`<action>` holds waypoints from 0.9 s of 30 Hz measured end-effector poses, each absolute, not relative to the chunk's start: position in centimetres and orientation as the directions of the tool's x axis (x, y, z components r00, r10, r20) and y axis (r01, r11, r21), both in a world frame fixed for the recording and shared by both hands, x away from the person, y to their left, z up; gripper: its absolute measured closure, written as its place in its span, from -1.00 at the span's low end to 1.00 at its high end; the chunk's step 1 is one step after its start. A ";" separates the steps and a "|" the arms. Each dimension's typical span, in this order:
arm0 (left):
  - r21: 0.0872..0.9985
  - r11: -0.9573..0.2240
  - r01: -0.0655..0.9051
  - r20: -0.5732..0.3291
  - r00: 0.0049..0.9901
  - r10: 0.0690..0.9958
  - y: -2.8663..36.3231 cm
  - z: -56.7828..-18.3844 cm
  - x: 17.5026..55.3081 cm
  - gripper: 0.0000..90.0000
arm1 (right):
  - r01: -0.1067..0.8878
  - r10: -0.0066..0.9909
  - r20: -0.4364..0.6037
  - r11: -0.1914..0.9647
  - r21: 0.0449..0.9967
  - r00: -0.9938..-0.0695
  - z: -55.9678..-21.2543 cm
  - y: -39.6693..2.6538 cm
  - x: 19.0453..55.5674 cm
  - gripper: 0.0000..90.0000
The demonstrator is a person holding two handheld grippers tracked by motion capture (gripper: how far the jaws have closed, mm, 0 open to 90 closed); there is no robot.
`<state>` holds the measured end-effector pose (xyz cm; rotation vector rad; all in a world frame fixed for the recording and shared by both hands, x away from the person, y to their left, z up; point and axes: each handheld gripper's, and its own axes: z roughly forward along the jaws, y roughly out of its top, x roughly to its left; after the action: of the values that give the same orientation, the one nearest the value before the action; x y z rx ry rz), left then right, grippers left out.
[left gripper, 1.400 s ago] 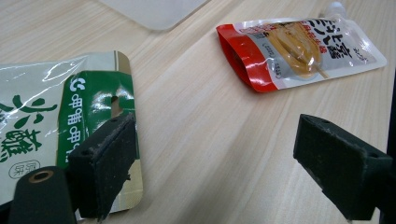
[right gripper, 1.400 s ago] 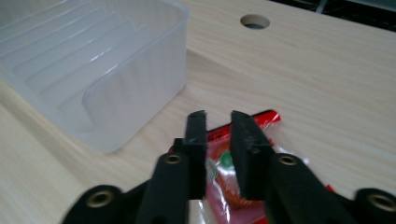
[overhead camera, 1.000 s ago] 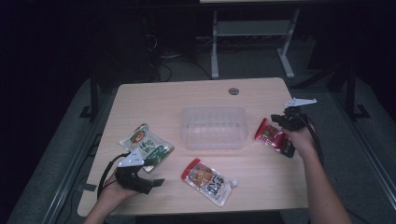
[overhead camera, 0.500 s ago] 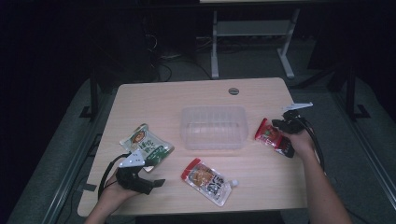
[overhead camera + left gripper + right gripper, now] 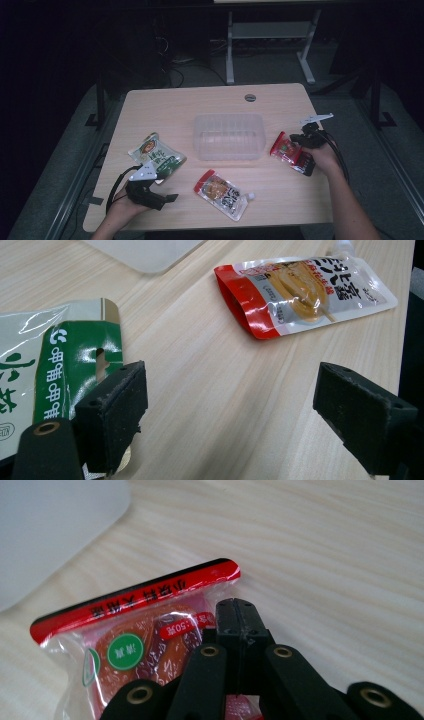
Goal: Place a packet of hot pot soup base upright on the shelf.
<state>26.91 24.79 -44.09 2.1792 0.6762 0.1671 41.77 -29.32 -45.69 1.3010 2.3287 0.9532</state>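
Right tongs (image 5: 235, 611) clamped on red packet (image 5: 286, 149), long axis diagonal, red-band end toward tub (image 5: 228, 136).

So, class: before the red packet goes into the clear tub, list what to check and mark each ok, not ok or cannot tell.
1. Right tool shut on the red packet: ok, jaws pressed together at its edge.
2. Packet lifted off the table: cannot tell.
3. Clear tub empty: ok.
4. Path from packet to tub free: ok.
5. Left tool out of the way: ok, open beside the green packet.
6. Orange pouch out of the path: ok.
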 end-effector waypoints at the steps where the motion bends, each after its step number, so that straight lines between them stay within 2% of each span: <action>1: 0.752 -0.517 0.408 -0.102 0.848 0.519 24.8 -44.1 26.9 -0.70 | 0.640 0.838 0.057 0.369 0.674 -0.543 -45.6 -29.2 41.6 1.00; 27: 0.749 -0.538 0.388 -0.097 0.866 0.490 24.2 -44.1 26.8 -0.69 | 0.573 0.697 0.046 0.547 0.610 -0.716 -45.0 -24.9 37.6 1.00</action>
<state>26.77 24.21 -44.09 2.2020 0.6315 0.1562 37.58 -24.93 -44.96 1.0730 2.5813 0.9074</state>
